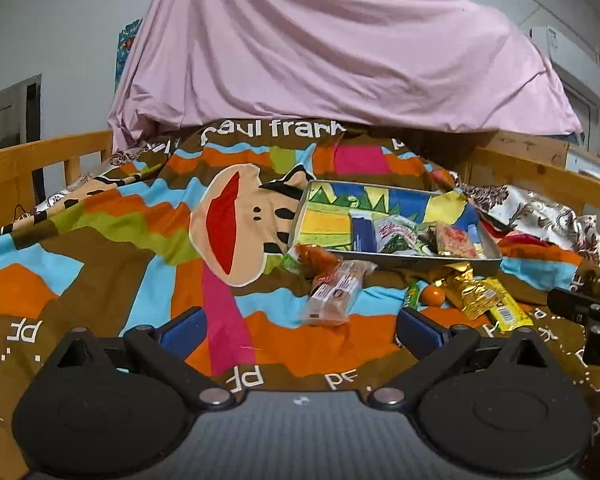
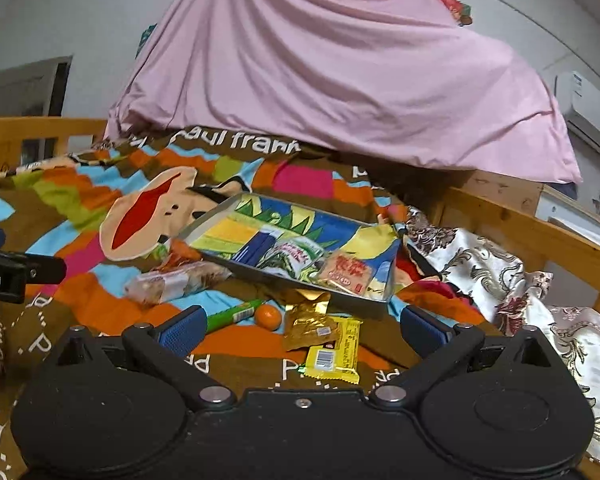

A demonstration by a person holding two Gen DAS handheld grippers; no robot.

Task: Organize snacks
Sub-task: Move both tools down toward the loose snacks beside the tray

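Note:
A shallow metal tray (image 1: 420, 260) (image 2: 352, 300) with a colourful lining lies on the patterned bedspread and holds several snack packets, among them a blue one (image 2: 256, 248) and a red one (image 2: 346, 272). Loose in front of it lie a clear-wrapped snack bar (image 1: 334, 292) (image 2: 176, 280), a green stick pack (image 2: 232, 314), a small orange (image 1: 433, 295) (image 2: 269, 316), a gold packet (image 1: 470, 290) (image 2: 310, 322) and a yellow bar (image 1: 508, 312) (image 2: 336, 352). My left gripper (image 1: 300, 328) stands open short of the snack bar. My right gripper (image 2: 302, 326) stands open around the gold and yellow packets.
A pink sheet (image 1: 340, 48) drapes a mound behind the tray. Wooden bed rails (image 1: 28, 168) (image 2: 540, 232) run along both sides. A floral cloth (image 2: 500, 276) is bunched at the right. The other gripper shows at the frame edge (image 1: 588, 320) (image 2: 8, 272).

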